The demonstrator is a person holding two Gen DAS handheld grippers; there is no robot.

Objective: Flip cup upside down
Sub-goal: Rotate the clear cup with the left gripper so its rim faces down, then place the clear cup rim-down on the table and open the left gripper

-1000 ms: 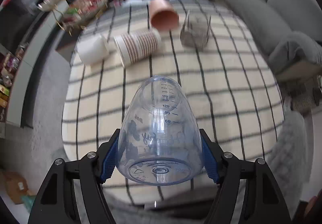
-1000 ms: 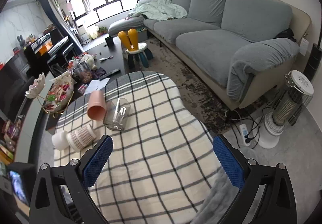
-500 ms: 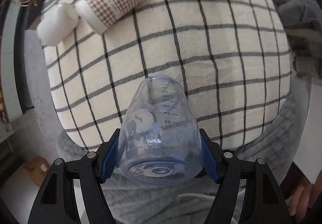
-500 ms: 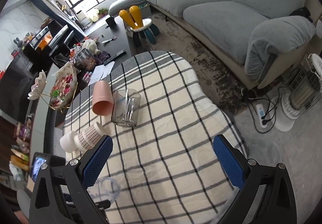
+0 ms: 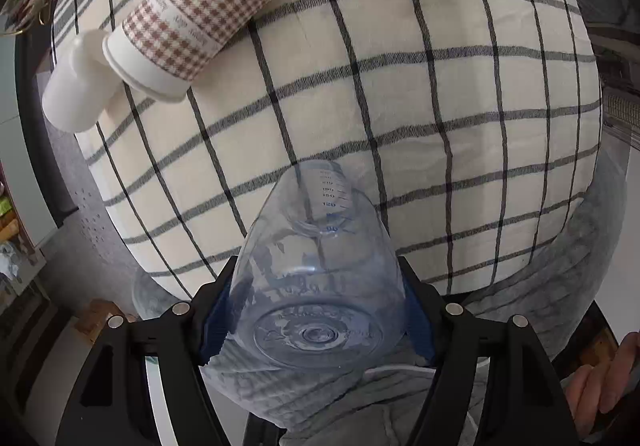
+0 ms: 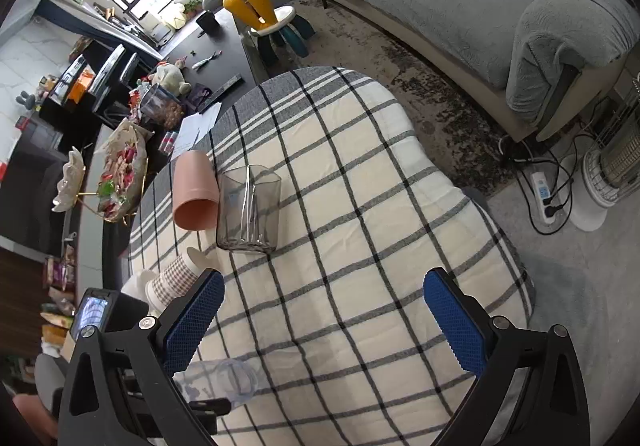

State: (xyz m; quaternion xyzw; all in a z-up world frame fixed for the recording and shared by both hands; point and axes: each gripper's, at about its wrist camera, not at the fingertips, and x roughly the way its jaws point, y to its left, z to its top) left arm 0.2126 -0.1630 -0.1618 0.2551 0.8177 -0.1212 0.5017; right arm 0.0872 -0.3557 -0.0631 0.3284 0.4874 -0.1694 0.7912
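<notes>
From the left wrist, the left gripper (image 5: 316, 322) has its jaws clamped on the base end of the clear measuring cup (image 5: 320, 270), long axis running straight out from the jaws, mouth pointing away and down toward the near edge of the checked counter (image 5: 460, 85); compared with a second ago the view tips much more steeply downward. From the right wrist, the right gripper (image 6: 320, 318) hangs with jaws wide and empty, and the cup (image 6: 224, 382) now shows low at left, which it did not before.
</notes>
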